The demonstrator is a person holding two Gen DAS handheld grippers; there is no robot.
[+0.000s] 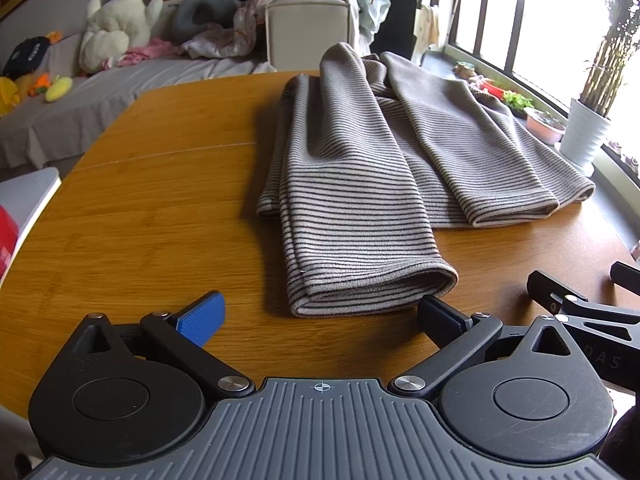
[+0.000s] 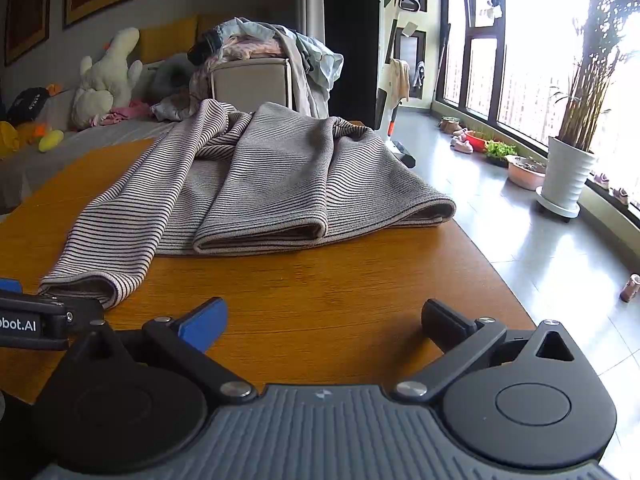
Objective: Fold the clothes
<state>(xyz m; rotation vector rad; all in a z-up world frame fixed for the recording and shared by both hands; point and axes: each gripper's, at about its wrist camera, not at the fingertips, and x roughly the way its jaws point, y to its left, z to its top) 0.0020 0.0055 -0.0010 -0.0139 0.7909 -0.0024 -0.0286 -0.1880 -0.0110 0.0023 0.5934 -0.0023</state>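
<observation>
A grey-and-black striped garment (image 1: 360,184) lies on the wooden table (image 1: 140,220), with one long leg or sleeve reaching toward me. My left gripper (image 1: 320,320) is open, low over the table, with its fingers just short of that leg's cuff end (image 1: 372,292). In the right wrist view the same garment (image 2: 256,184) lies ahead and to the left. My right gripper (image 2: 324,320) is open and empty over bare table (image 2: 320,280), to the right of the cuff (image 2: 88,284). The left gripper's body shows at that view's left edge.
A grey sofa (image 1: 60,92) with plush toys (image 1: 116,20) and a box piled with clothes (image 1: 308,20) stands behind the table. The table's right edge (image 2: 492,264) drops to a tiled floor with potted plants (image 2: 568,176) by the window.
</observation>
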